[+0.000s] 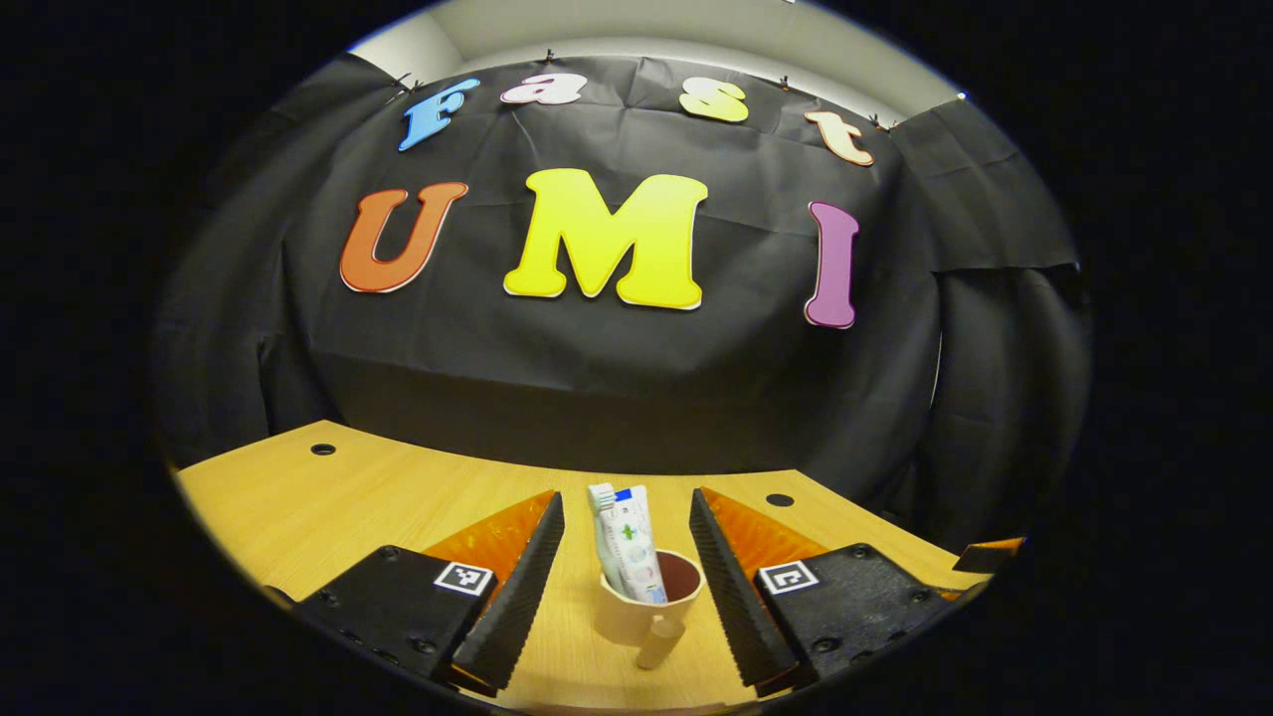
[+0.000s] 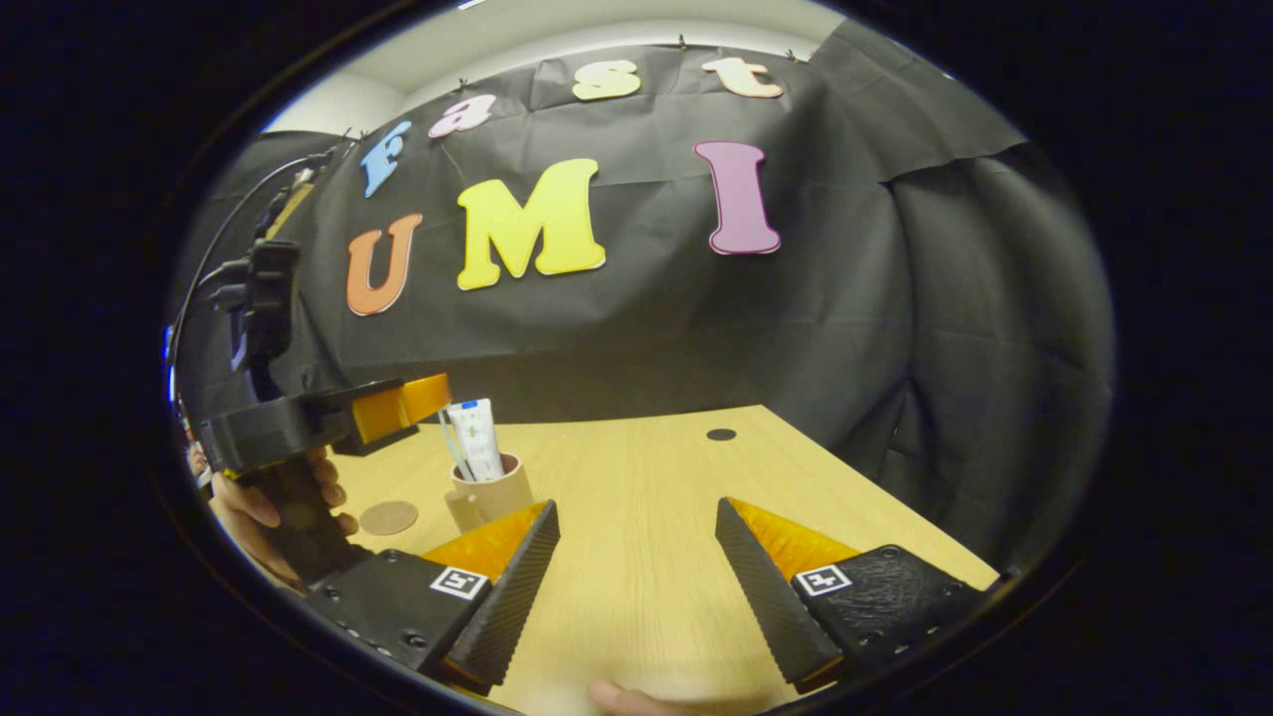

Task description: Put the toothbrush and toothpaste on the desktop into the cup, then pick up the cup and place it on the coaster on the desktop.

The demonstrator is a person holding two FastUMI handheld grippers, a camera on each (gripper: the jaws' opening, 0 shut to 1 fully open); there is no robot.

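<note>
Wooden desktop (image 2: 646,477) under black cloth wall (image 2: 796,318); both hand-held grippers (image 1: 627,577) (image 2: 636,587) gape, empty.

Bare desktop (image 2: 636,517) beside cup (image 2: 492,497)

Both hand-held grippers (image 1: 627,557) (image 2: 636,557) wide apart

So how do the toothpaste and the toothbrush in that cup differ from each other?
The toothpaste is a wide, flat white tube with coloured print, while the toothbrush is a thin stick. The toothpaste ends in a blue edge on top; the toothbrush ends in a white bristled head. Both stand nearly upright, side by side, in the cup, sticking out above its rim to about the same height.
</note>
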